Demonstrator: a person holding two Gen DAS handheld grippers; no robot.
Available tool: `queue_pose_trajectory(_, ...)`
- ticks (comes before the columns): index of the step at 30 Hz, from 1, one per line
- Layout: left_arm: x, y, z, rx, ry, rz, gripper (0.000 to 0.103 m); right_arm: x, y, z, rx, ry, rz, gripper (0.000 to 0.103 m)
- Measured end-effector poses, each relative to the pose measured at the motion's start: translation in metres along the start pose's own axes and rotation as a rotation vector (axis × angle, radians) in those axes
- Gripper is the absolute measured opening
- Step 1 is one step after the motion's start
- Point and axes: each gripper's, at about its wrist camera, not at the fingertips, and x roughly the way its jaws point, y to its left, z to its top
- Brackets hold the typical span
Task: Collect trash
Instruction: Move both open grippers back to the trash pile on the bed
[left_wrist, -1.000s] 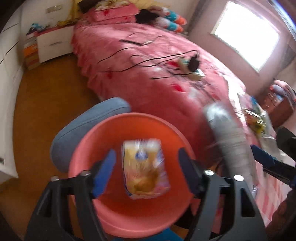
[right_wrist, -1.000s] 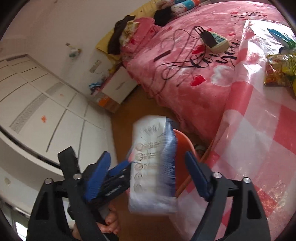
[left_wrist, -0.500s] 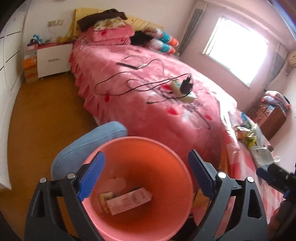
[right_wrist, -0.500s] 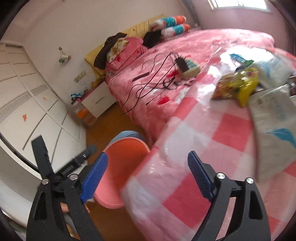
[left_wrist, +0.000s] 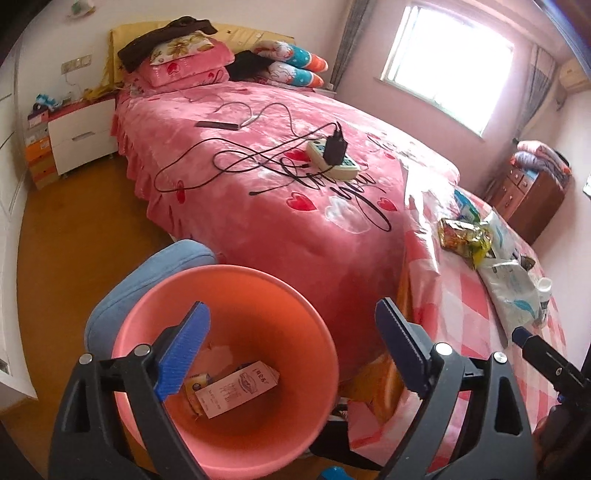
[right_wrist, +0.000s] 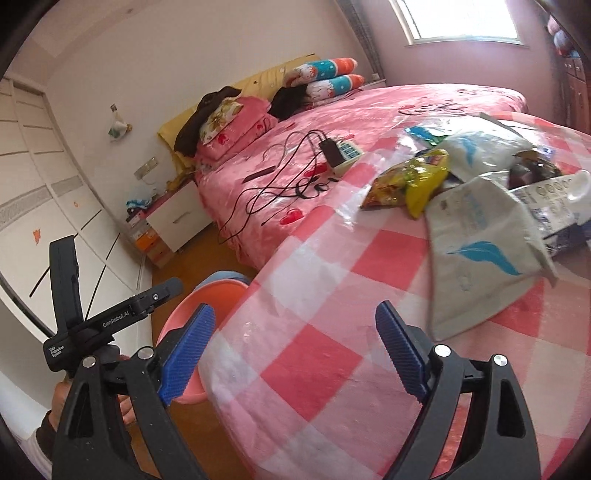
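Bedroom with a wood floor, and a big pink bed (left_wrist: 258, 177) with a tangle of black cables (left_wrist: 236, 155) and a power strip (left_wrist: 332, 162) lying on the cover. Right next to the bed there's a table under a pink checked cloth (right_wrist: 332, 332), which is where the trash is.

Going left to right: the pink bin (left_wrist: 229, 280) sits on the floor at the left end of the table, just in front of a blue cushion (left_wrist: 147, 280). The left gripper (left_wrist: 291, 354) hovers right over the bin's mouth with its jaws spread wide, holding nothing. Down at the bottom of the bin there's a white carton (left_wrist: 236, 391) and a yellowish wrapper (left_wrist: 195, 387) beside it, so at least two pieces are already in.

Moving right, the right gripper (right_wrist: 295, 354) is over the near part of the table, also wide open and empty, pointing toward the pile at the far end. Still waiting there: a yellow snack bag (right_wrist: 410, 181), a white bag with a blue feather print (right_wrist: 476, 258), another white feather bag (right_wrist: 476, 147) behind it, a dark wrapper (right_wrist: 535, 166), and a printed white pack (right_wrist: 554, 199) at the right edge.

So I'd call it partly done. A couple of bits are binned, most of the pile is still on the table. The snack bag looks like the nearest easy grab for the right gripper.
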Motion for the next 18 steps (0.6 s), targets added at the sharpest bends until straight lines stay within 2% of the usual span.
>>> queue_pose_trajectory(9,-0.003,-0.038,-0.001,0.070,0.007,0.000,0.091,-0.024,-0.021,-0.001,0.036,-0.046,-0.022,0.088)
queue_pose_trajectory(18,0.000,-0.080,0.000,0.108,0.050,-0.076,0.091,-0.050,-0.046,0.002,0.062,-0.111,-0.052,0.088)
